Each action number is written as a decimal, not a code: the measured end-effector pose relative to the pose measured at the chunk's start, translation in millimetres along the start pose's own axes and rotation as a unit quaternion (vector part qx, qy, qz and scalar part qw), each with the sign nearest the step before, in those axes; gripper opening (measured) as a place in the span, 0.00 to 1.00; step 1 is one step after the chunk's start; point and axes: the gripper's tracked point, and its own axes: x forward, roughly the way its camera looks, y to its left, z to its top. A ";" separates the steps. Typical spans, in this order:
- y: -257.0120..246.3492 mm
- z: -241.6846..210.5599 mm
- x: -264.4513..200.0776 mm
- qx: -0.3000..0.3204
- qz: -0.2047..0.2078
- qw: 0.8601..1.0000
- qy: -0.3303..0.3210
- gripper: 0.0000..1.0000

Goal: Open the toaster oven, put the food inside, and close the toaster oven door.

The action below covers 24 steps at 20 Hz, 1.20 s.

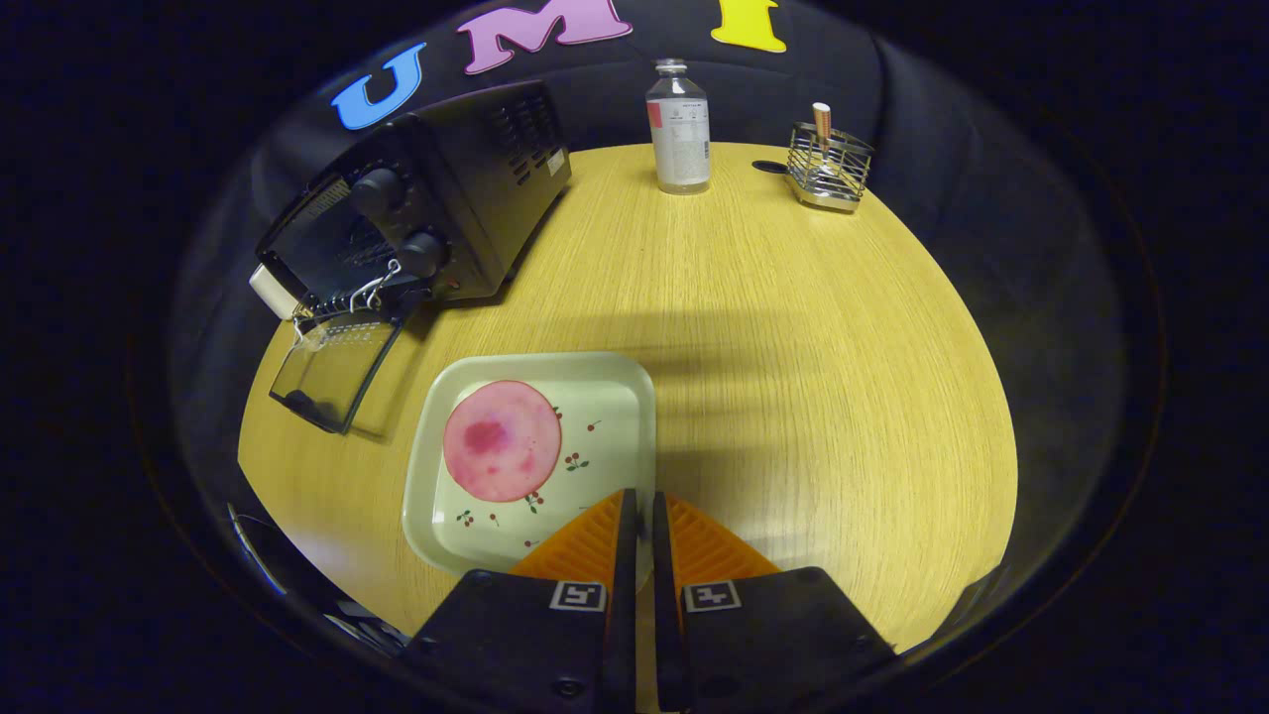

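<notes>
- My gripper point(642, 516) has its fingers together, holding nothing, over the near edge of the pale square plate point(615, 382).
- A round pink slice of food point(502, 440) lies on that plate.
- The black toaster oven point(426, 198) stands beyond the plate on the round wooden table point(793, 327), its glass door point(335, 372) folded down open.

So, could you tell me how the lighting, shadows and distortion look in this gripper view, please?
Gripper view: the fisheye bows the table edge; a broad soft shadow crosses the wood ahead of the shut gripper; the open toaster oven door's glass reflects light; plate and pink food look sharp.
</notes>
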 end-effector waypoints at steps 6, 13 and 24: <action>7.1 -4.8 -4.4 0.114 0.074 0.991 0.020 0.06; 4.0 9.4 -32.3 0.250 0.128 0.960 0.001 0.06; 23.1 48.5 -86.2 0.312 0.161 0.935 -0.052 0.06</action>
